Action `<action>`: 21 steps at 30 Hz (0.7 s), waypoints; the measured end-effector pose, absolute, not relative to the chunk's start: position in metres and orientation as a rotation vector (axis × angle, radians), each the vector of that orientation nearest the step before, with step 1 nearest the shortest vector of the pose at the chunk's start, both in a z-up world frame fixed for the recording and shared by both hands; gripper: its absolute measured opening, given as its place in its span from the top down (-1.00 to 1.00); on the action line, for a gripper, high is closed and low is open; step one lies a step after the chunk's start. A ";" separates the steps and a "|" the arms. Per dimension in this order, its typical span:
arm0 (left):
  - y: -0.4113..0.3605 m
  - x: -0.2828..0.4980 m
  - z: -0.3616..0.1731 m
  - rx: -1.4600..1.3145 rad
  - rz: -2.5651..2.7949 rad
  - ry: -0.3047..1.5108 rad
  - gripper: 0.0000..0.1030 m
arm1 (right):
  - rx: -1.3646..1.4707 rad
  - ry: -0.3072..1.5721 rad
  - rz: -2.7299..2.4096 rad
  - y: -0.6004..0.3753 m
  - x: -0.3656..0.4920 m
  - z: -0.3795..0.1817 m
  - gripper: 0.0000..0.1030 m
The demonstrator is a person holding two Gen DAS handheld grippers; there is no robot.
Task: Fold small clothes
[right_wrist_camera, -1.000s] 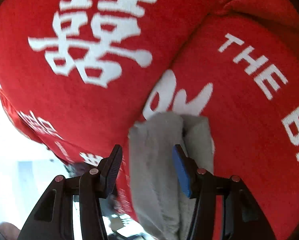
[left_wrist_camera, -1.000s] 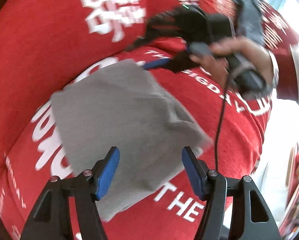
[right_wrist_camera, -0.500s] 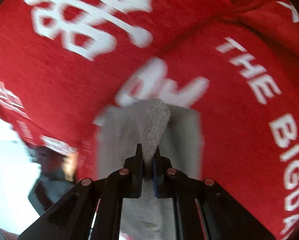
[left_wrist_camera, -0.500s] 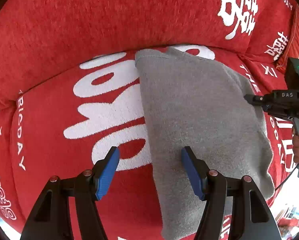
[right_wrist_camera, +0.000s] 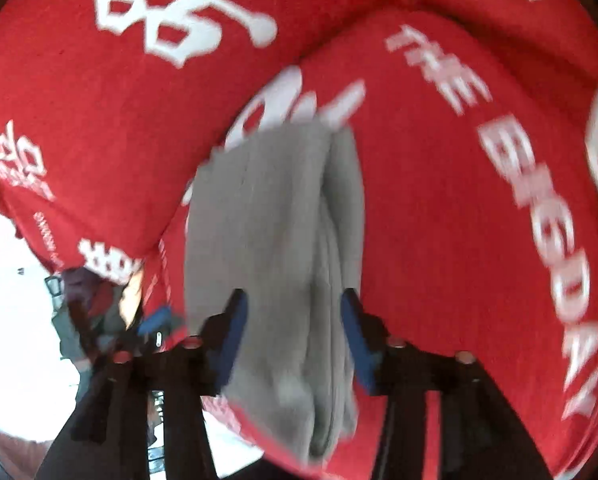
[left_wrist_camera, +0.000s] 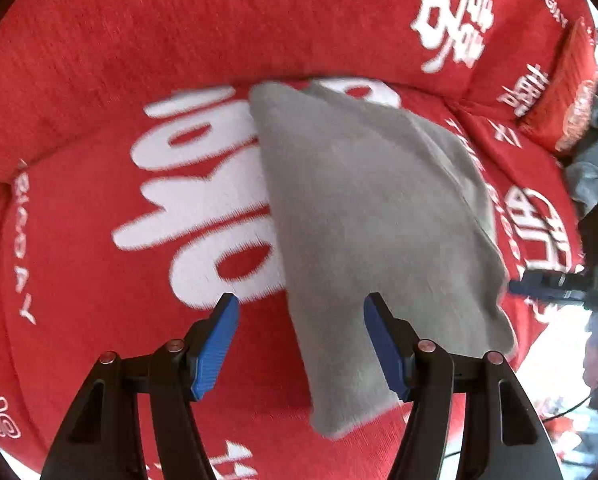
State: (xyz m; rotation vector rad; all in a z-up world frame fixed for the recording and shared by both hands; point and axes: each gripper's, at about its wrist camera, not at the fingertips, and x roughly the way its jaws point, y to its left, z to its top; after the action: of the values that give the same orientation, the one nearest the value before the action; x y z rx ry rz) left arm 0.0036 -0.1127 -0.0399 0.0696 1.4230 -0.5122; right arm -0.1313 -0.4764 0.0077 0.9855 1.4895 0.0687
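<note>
A small grey garment [left_wrist_camera: 375, 220] lies folded on the red sofa seat [left_wrist_camera: 99, 280]. My left gripper [left_wrist_camera: 301, 344] is open above its near left edge, with the cloth's edge between the blue pads and not pinched. In the right wrist view the same grey garment [right_wrist_camera: 275, 248] runs lengthwise with a fold line down it. My right gripper [right_wrist_camera: 291, 340] is open, its pads on either side of the cloth's near end. The right gripper's tip [left_wrist_camera: 539, 284] shows at the garment's right edge in the left wrist view.
The sofa's red backrest [left_wrist_camera: 179, 32] with white lettering rises behind the seat. A red cushion [left_wrist_camera: 571, 92] and a dark grey cloth pile [left_wrist_camera: 595, 168] sit at the far right. The seat's front edge and a bright floor [right_wrist_camera: 3, 280] lie at lower left in the right wrist view.
My right gripper was shut on a raised fold of the grey garment half a second ago and is now open, with the cloth lying down. My left gripper stays open, moved slightly closer.
</note>
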 end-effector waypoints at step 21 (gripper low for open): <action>-0.101 -0.045 -0.080 0.056 -0.738 1.524 0.53 | 1.040 1.479 -0.120 -0.432 -0.226 -0.006 0.75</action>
State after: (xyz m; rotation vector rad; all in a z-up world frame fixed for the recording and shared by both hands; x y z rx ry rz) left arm -0.0455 -0.1013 -0.0802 0.0561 1.5239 -0.7379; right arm -0.2257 -0.4323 -0.0063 1.0401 1.4794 -0.1197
